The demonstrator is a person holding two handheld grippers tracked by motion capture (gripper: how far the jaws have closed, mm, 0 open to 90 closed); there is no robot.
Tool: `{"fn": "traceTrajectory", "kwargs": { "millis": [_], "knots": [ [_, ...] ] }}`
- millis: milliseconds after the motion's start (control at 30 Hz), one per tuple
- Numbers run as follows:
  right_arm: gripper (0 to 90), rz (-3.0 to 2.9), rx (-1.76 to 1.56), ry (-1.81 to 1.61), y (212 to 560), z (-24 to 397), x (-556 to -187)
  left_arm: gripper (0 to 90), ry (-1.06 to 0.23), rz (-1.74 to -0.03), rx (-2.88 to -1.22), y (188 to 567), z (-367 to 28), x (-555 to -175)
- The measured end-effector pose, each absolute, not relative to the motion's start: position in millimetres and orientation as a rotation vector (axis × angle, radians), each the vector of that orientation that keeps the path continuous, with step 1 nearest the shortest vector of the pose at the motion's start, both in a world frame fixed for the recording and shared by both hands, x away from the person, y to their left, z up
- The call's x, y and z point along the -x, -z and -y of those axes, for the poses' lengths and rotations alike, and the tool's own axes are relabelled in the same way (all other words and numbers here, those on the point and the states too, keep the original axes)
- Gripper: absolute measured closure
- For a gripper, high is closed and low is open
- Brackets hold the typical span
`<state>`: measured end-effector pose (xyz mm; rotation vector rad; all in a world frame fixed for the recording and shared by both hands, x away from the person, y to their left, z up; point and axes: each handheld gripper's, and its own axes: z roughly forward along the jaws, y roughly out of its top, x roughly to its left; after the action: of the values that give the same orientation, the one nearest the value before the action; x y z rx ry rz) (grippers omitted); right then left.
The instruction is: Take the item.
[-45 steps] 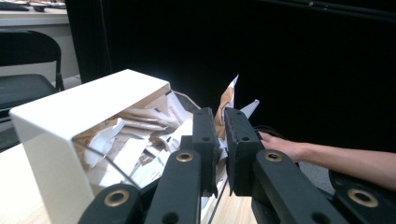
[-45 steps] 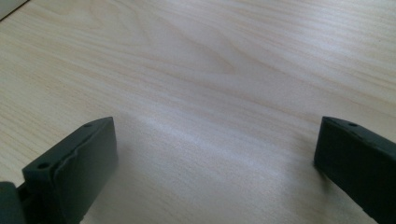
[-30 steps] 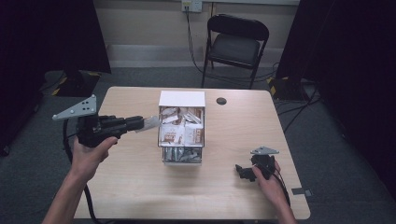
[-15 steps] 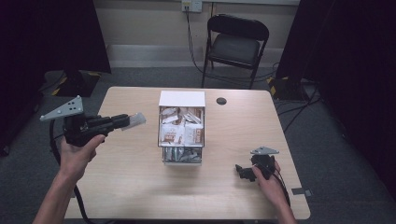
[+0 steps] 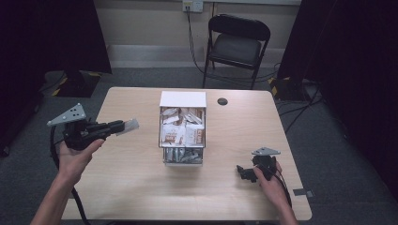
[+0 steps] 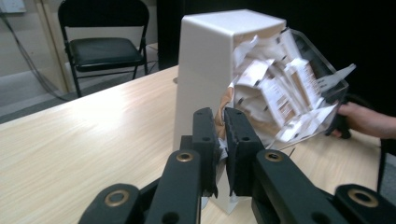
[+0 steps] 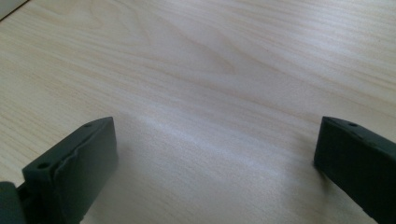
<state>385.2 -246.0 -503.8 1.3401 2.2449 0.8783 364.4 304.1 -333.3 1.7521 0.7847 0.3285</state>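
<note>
A white box [image 5: 183,99] with a clear front stands mid-table, stuffed with several white and brown sachets [image 5: 182,132]. To its left, above the table, my left gripper [image 5: 119,125] points level at the box and is shut on one pale sachet [image 5: 130,125] that sticks out past the tips. In the left gripper view, the jaws [image 6: 221,126] pinch that sachet [image 6: 220,115], and the box [image 6: 205,70] stands just behind. My right gripper [image 5: 241,172] rests low at the table's near right. Its jaws [image 7: 215,154] stand wide apart over bare wood.
A small black round disc [image 5: 222,101] lies on the table [image 5: 126,187] behind the box to the right. A black folding chair [image 5: 237,44] stands beyond the far edge. Dark curtains hang at both sides, and cables run across the floor.
My left gripper has drawn away from the box, moving left and lower, with the sachet still in its jaws. The right gripper has kept still.
</note>
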Motion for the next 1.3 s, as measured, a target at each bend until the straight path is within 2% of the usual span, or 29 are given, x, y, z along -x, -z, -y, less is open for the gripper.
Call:
{"fn": "traceTrajectory", "kwargs": {
  "millis": [467,1300],
  "knots": [
    [0.0,-2.243,-1.343,-0.878,504,246,-385,84.0,-0.277,-0.869,-1.783,379,-304,-376],
    [0.0,-2.245,-1.342,-0.881,504,246,-385,84.0,-0.156,-0.994,-1.946,463,-254,-422]
  ]
}}
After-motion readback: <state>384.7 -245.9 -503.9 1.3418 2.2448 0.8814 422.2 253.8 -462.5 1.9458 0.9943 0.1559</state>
